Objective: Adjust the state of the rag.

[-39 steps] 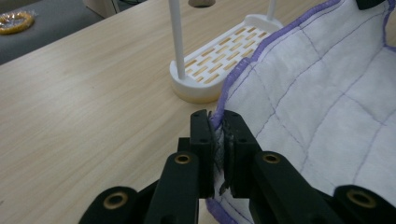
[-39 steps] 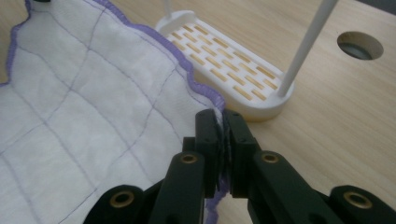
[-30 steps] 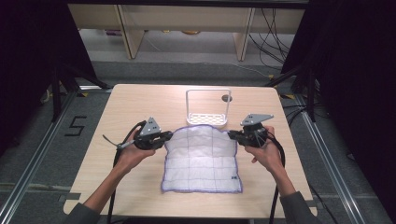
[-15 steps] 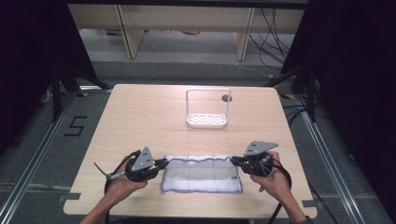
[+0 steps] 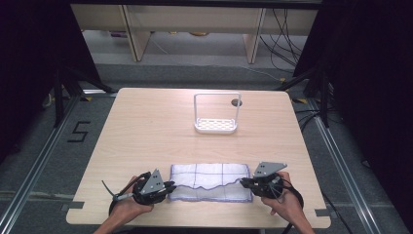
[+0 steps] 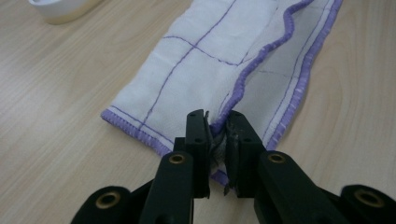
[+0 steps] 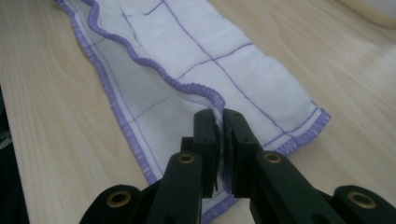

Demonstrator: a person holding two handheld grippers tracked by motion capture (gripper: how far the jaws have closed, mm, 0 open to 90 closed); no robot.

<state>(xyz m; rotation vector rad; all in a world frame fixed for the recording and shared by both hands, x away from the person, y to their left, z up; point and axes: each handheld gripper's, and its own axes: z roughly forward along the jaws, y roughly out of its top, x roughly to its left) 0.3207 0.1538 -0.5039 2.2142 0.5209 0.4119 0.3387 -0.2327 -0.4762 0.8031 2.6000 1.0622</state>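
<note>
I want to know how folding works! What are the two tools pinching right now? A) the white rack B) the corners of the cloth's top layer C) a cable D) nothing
B: the left tool and right tool each clamp a purple-edged corner of the cloth, folded over on the table.

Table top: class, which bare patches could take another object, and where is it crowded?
Free: the broad band between the white rack and the folded cloth, plus both side margins of the table. Crowded: the near edge, where left gripper and right gripper pinch the cloth.
</note>
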